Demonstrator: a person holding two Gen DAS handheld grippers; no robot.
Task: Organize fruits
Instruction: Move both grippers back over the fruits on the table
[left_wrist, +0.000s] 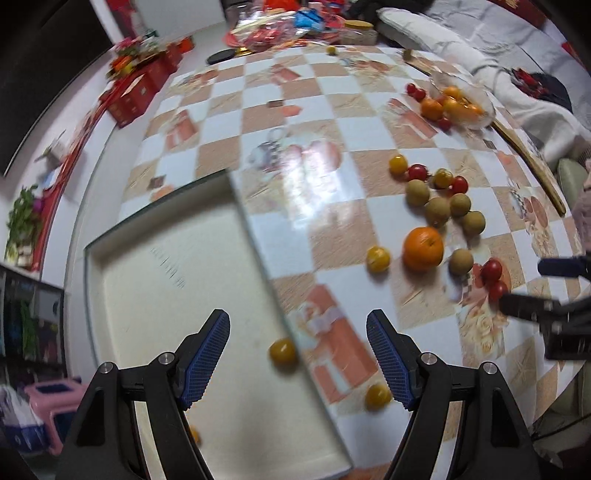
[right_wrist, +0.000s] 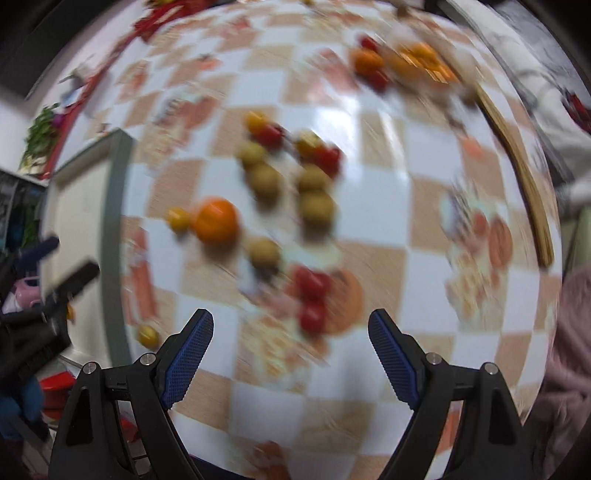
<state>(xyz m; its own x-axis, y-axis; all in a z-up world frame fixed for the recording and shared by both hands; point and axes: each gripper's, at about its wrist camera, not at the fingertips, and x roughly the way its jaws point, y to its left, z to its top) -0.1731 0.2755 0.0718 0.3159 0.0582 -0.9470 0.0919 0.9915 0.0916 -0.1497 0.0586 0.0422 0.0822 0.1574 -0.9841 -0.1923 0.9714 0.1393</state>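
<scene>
My left gripper (left_wrist: 298, 326) is open and empty, above the right edge of a white rectangular tray (left_wrist: 177, 295). A yellow tomato (left_wrist: 283, 352) lies in the tray near that edge; another (left_wrist: 377, 396) lies just outside it on the table. An orange (left_wrist: 423, 248), several brown longans (left_wrist: 436, 211), red tomatoes (left_wrist: 491, 271) and yellow tomatoes (left_wrist: 378, 259) lie scattered on the checkered table. My right gripper (right_wrist: 291, 326) is open and empty, just short of two red tomatoes (right_wrist: 312, 299). The right wrist view is blurred; the orange (right_wrist: 216, 220) and tray (right_wrist: 77, 206) show there.
A glass bowl (left_wrist: 480, 107) with oranges and small fruits sits at the far right of the table, next to a wooden stick (left_wrist: 532, 162). Red boxes (left_wrist: 136, 92) and packets (left_wrist: 280, 26) crowd the far side. The right gripper's fingers (left_wrist: 524, 306) show at the right edge.
</scene>
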